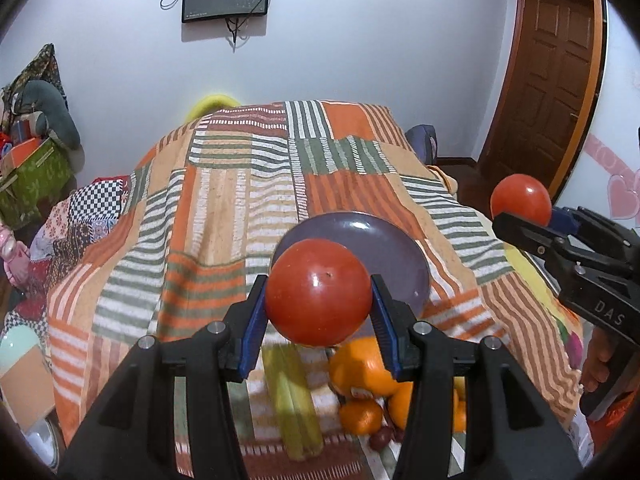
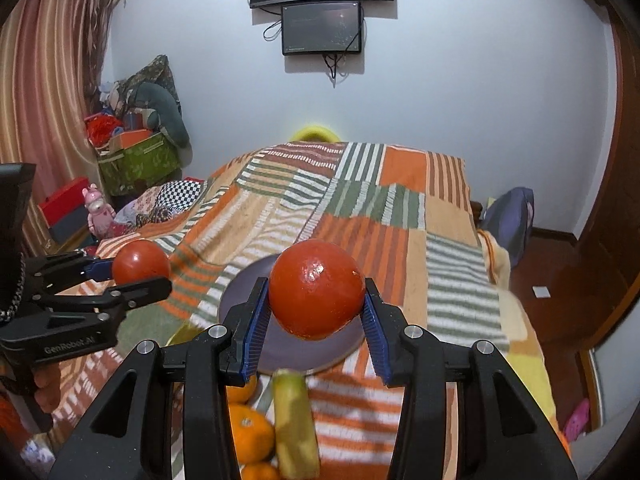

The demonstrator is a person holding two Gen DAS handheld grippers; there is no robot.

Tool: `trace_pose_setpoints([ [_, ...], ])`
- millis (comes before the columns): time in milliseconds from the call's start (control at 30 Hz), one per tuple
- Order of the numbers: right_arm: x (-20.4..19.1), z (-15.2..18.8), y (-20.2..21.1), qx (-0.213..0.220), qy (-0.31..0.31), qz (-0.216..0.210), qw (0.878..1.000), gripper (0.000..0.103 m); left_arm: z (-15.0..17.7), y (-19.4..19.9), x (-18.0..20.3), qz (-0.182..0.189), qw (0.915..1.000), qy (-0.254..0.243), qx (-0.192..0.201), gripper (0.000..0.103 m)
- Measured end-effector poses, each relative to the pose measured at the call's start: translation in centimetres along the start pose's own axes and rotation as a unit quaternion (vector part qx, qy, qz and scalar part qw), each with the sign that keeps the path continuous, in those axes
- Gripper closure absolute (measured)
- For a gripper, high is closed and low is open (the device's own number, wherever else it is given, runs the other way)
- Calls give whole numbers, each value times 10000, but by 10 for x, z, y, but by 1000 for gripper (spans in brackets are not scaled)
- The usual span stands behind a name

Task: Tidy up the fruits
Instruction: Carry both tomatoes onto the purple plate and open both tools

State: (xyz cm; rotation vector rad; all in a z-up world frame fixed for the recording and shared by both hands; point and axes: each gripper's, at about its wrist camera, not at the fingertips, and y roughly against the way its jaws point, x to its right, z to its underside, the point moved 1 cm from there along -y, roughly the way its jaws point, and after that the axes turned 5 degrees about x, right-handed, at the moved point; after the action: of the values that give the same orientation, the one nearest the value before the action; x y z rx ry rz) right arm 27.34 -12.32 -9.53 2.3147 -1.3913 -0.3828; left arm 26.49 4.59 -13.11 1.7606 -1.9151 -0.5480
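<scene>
Each wrist camera sits just behind its own tongs, looking forward and downward across the bed [image 1: 224,184] toward the far wall. Both views share the purple plate [image 1: 360,236], the wall screen [image 2: 322,28], and the other tongs at the edge.

Black tools [image 1: 319,312], blue ribbed pads [image 1: 256,332]

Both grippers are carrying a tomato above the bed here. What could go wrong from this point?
1. Each tomato is round and glossy, pinched only at its sides by the left gripper and right gripper; either could slip.
2. The purple plate lies on a soft striped blanket, so a tomato set down may tip it or roll off.
</scene>
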Motion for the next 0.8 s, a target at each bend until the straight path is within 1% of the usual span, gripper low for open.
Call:
trace_pose_setpoints([
  [133,-1,-7,-15,20,211,109,9997,62,-12,-17,-5,-58,10000,-9,12,55],
  [267,2,-10,-32,-56,257,120,9996,62,-22,-35,-12,-45,10000,35,-39,55],
  [433,0,-6,-57,-253,247,99,9993,62,-30,-59,-18,-50,9999,42,-155,55],
  [533,1,-1,-75,-453,203,66,9987,62,-31,-74,-19,-72,9996,30,-262,55],
  [633,3,3,-89,-641,194,31,9978,62,-30,-92,-22,-42,9990,8,-436,55],
  [800,9,8,-115,-1003,154,16,9948,62,-23,-131,-27,75,9952,50,-976,55],
])
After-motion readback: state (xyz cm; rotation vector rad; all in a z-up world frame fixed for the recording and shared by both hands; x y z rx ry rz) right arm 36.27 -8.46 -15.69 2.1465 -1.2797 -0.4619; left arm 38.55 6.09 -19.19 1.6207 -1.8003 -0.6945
